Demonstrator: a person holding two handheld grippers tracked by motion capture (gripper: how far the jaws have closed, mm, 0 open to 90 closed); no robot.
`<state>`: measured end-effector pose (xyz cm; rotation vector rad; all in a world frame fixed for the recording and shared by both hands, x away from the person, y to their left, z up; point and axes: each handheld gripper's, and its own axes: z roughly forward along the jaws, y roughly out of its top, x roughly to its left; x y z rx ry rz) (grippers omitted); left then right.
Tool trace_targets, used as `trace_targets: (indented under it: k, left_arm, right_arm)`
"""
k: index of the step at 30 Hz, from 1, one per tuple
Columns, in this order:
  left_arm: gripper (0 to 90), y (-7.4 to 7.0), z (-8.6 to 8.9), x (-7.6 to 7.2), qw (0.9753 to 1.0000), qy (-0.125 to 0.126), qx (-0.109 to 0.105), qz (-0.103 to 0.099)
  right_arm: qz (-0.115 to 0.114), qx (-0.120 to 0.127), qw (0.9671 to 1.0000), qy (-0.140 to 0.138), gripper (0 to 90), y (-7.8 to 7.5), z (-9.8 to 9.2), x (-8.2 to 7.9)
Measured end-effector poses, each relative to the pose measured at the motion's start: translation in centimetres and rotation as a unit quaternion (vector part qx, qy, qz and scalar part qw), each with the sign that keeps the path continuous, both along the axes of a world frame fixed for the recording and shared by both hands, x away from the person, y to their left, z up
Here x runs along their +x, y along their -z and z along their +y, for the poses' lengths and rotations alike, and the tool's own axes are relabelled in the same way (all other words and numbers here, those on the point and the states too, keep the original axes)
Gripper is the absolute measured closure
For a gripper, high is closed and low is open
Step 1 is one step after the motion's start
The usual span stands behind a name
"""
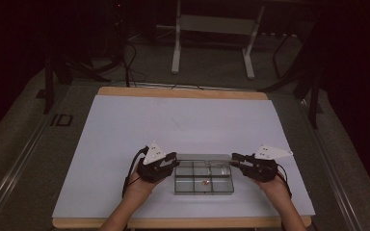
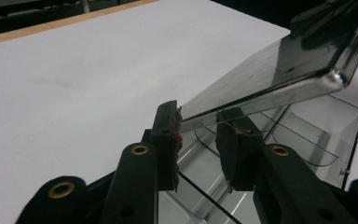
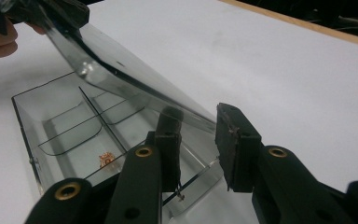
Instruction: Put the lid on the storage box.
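Dim room, dark floor, grey desk frame (image 1: 212,29) far off; white table (image 1: 125,125) with wood edge carried the work. Clear plastic compartment box (image 1: 203,178) sat near-centre on that table, divided into several cells, a small orange-brown piece (image 1: 205,182) lying in a near-middle cell. Hinged clear lid (image 2: 279,70) stood raised at a slant over the tray, apparently pivoting on the far edge. Left gripper (image 2: 198,126) came in from the left end of the box, jaws straddling the lid's left corner with a gap visible on the right pad side; looked part-closed rather than clamped, firm grip couldn't be confirmed. Right gripper (image 3: 198,130) mirrored that at the right end, jaws either side of the lid's right corner, left jaw seen through the plastic, right pad just apart from the edge; likewise around the lid, not clearly pinching. Both hands (image 1: 139,185) low at the near edge in the high view. Handling judgement: light, thin, rigid plastic, glossy and so slippery on the pads; likely to skate out of a loose pinch and to crack or pop at the hinge if twisted. Best hold judged at the lid's two free corners, pads flat on both faces, both ends moved together to avoid racking. Tray light enough to shift on the smooth table if the lid drags it. Small piece could bounce out if jolted.
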<state>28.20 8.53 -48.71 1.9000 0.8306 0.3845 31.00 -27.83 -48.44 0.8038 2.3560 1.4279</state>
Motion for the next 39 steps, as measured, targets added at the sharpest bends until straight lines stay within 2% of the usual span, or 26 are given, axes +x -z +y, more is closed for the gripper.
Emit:
trace_targets:
  k: [4,7,12,14,17,25,32,39]
  left_arm:
    - [66.6,0.1,-0.1,-0.3,1.0,0.005,0.0,0.003]
    - [63.8,0.2,-0.1,-0.4,1.0,0.007,0.003,0.004]
    - [54.6,0.4,-0.1,-0.7,0.9999,0.007,0.007,0.01]
    - [48.3,0.6,0.1,-0.8,0.9998,0.008,0.007,0.019]
    - [44.8,0.8,0.3,-1.0,0.9994,0.011,0.011,0.03]
    - [43.0,1.4,0.8,-1.6,0.9989,0.012,0.016,0.043]
    - [42.8,1.8,1.1,-1.8,0.9988,0.011,0.015,0.046]
    - [42.3,2.3,1.2,-2.0,0.9985,0.008,0.025,0.047]
  right_arm:
    - [0.01,0.004,0.9999,-0.001,70.6,0.5,-0.2,-0.1]
    - [0.013,0.001,0.9999,-0.001,66.9,0.7,-0.4,-0.3]
    - [0.023,0.011,0.9997,0.002,61.1,0.8,-0.9,-0.7]
    - [0.029,0.014,0.9995,0.004,58.3,0.9,-1.1,-0.9]
    - [0.04,0.019,0.999,0.007,53.2,1.1,-1.4,-1.1]
    - [0.049,0.015,0.9987,0.006,49.9,1.9,-1.3,-1.6]
    - [0.049,0.016,0.9986,0.011,48.7,2.1,-1.7,-2.2]
    - [0.056,0.02,0.9981,0.015,47.8,2.8,-2.0,-2.6]
